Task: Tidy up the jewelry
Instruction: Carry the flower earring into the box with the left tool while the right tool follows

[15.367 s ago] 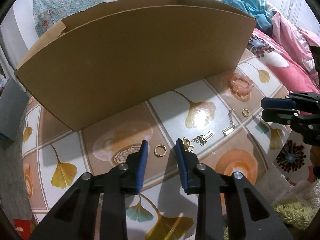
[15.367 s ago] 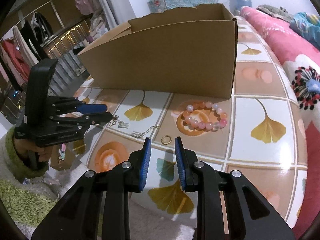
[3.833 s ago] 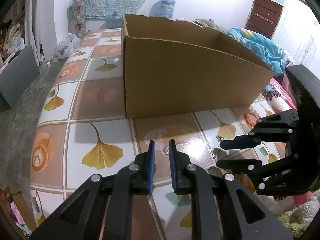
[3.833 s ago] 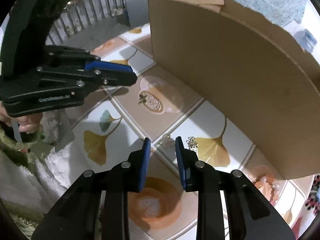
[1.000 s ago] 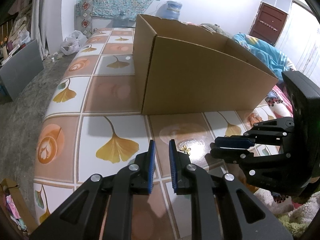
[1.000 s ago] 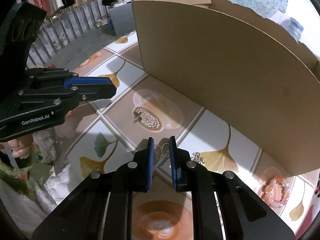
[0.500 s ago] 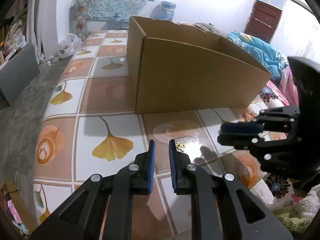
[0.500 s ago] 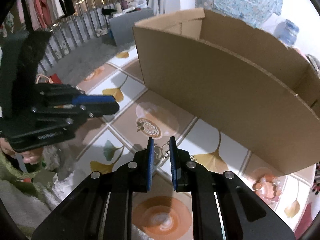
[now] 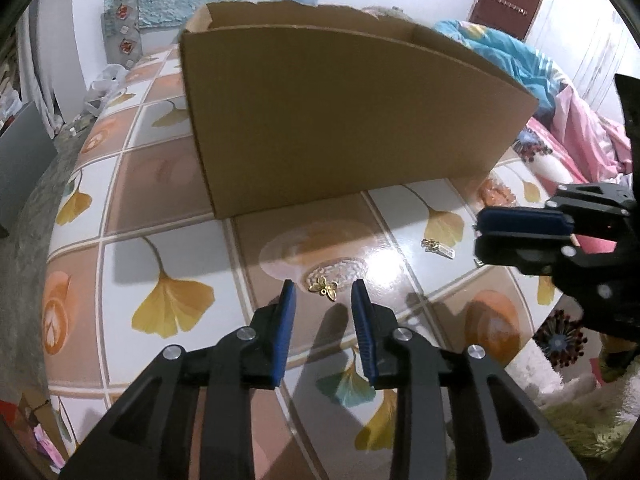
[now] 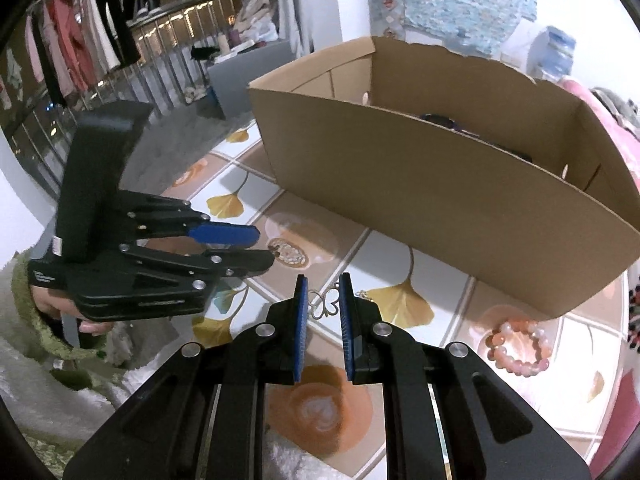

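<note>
Matt cardboard box (image 9: 340,120); glossy printed tablecloth (image 9: 168,248); gold-metal butterfly charm (image 9: 325,289).

Left tongs (image 9: 323,294) spread apart above the tiled table (image 9: 168,248), a small gold butterfly charm (image 9: 325,287) lying on the table between the blue pads (image 9: 285,320), touching neither. Cardboard box (image 9: 340,116) stands beyond the charm. Right of the charm, the right tongs (image 9: 484,234) enter from the frame edge; a small gold clasp piece (image 9: 439,246) lies between them and the charm.
</note>
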